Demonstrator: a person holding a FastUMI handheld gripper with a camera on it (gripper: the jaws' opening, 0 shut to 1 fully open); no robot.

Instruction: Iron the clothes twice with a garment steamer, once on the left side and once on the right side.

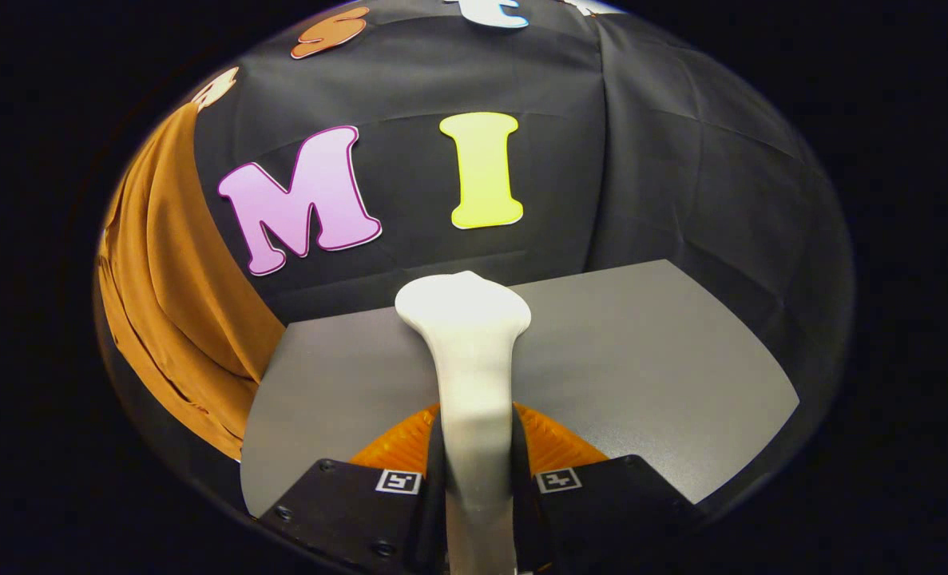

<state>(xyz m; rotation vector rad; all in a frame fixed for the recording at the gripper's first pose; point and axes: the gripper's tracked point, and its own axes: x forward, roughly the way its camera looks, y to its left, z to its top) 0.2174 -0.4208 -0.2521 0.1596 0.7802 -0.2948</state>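
Observation:
A white garment steamer (470,359) stands upright between my fingers, its handle running up to a wide flat head above the grey table (641,359). My gripper (477,463) is shut on the steamer's handle, with both fingers pressed against its sides. An orange-brown garment (174,303) hangs well to the left of the steamer, beside the table's left edge and in front of the booth wall. The steamer head is apart from the garment and faces away from me.
The grey table stretches ahead and to the right of the steamer. The black booth wall stands close behind the table and wraps round on the right.

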